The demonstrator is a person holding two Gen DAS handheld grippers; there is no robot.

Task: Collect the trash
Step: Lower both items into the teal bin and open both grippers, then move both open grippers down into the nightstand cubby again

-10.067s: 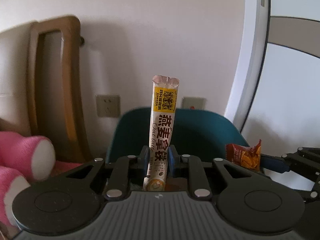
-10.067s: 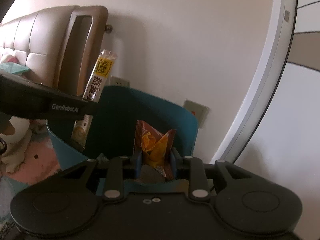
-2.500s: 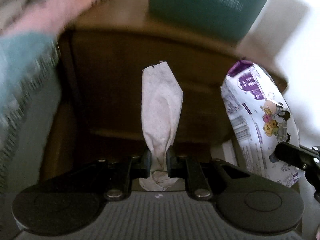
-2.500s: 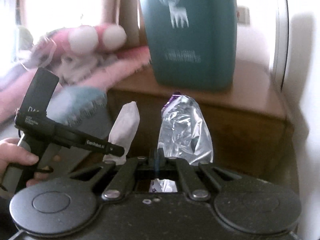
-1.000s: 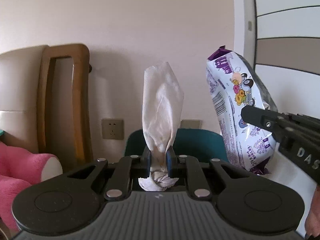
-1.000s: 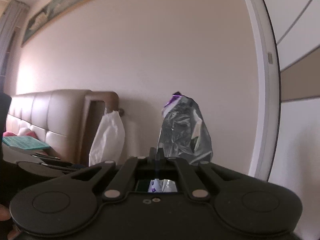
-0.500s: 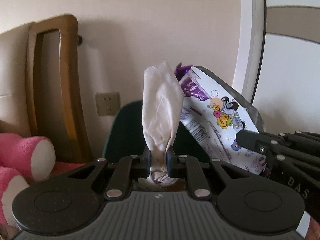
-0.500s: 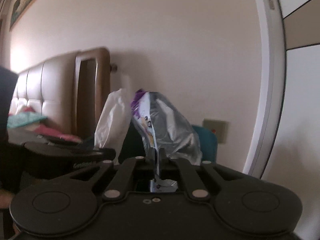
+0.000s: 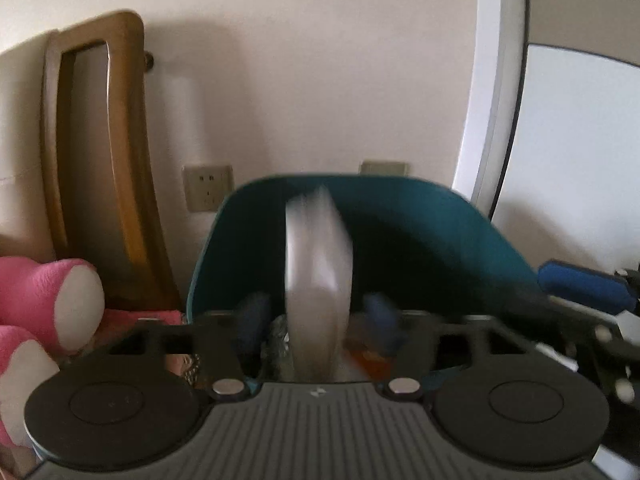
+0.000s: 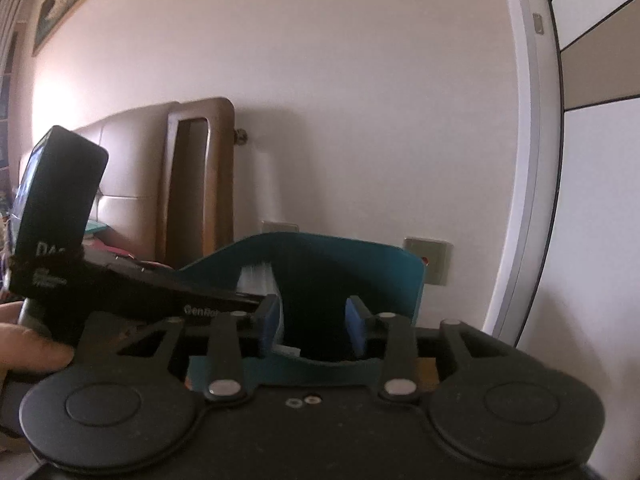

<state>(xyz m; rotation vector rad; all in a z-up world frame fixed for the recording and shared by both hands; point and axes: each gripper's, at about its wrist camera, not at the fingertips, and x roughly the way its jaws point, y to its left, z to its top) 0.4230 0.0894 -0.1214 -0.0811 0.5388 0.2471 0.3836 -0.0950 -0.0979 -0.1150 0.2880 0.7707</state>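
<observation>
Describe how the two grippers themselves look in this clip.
Both are matte black plastic with two round discs at the base, silver screw heads on the linkage bars and blue pads on the fingers. The left gripper has a grey ribbed body. The right gripper body is plain black. White lettering marks the left gripper's side.

Blurred white tissue [image 9: 318,280] upright over open teal bin [image 9: 420,216].

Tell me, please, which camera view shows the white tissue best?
The left wrist view: the white tissue stands centred and whole, though motion-blurred, between the open left gripper's fingers, above the teal bin. The right wrist view shows only a blurred white sliver beside the open right gripper's finger.
</observation>
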